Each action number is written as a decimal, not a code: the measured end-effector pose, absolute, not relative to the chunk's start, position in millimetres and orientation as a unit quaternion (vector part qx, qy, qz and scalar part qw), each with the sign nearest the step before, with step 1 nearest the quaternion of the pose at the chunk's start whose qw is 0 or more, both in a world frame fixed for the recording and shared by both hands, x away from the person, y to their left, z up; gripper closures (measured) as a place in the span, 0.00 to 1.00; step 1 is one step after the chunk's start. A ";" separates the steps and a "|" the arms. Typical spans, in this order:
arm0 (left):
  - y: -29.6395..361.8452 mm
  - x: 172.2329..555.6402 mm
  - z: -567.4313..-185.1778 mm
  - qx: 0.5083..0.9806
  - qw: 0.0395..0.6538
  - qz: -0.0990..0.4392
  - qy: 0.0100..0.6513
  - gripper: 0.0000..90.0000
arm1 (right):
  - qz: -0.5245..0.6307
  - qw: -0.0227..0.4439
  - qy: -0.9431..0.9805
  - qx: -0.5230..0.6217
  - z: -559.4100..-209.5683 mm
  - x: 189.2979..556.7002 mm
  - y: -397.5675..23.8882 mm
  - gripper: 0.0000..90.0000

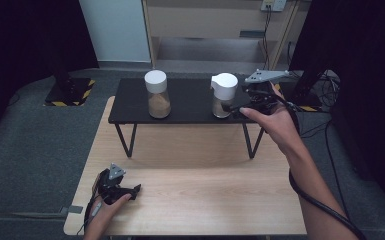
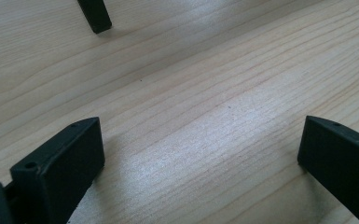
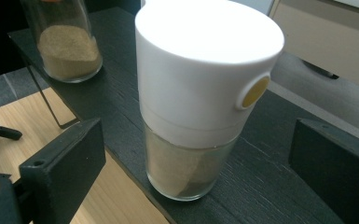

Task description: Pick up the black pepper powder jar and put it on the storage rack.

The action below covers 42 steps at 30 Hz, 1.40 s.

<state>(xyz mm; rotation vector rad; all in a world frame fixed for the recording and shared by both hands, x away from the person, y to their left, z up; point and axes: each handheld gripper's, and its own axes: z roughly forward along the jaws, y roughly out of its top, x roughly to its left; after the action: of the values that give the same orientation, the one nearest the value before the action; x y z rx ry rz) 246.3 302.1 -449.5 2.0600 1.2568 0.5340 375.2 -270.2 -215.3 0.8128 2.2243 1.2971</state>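
Jaws of the right gripper [image 3: 193, 154] stand wide around the shaker [image 3: 205, 93] on the black shelf [image 3: 270, 186], centre frame, not touching; next, I'd judge, backing straight out without nudging it.

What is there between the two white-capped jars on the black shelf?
Nothing: in the high view, the black shelf is bare between the left jar and the right jar.
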 end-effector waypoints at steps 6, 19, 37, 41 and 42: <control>302.1 246.3 -449.5 0.787 0.329 0.204 0.480 0.00 | 0.468 0.217 0.805 0.294 -216.5 375.3 -270.5 0.05; 302.2 246.2 -449.6 0.787 0.329 0.204 0.480 0.00 | 0.464 0.214 0.807 0.296 -217.3 360.3 -277.4 0.05; 302.3 246.4 -449.5 0.787 0.329 0.204 0.480 0.00 | 0.453 0.195 0.822 0.284 -242.9 330.1 -276.2 0.05; 302.4 246.5 -449.6 0.787 0.329 0.204 0.480 0.00 | 0.449 0.190 0.827 0.282 -251.9 325.8 -272.2 0.05; 302.4 246.6 -449.6 0.788 0.329 0.204 0.479 0.00 | 0.447 0.190 0.828 0.282 -254.0 324.7 -271.2 0.05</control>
<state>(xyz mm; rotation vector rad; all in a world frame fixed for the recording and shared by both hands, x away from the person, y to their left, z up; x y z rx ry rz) 246.6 302.4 -449.6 2.0604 1.2540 0.5325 324.7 -271.2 -254.0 0.7917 2.3266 1.2560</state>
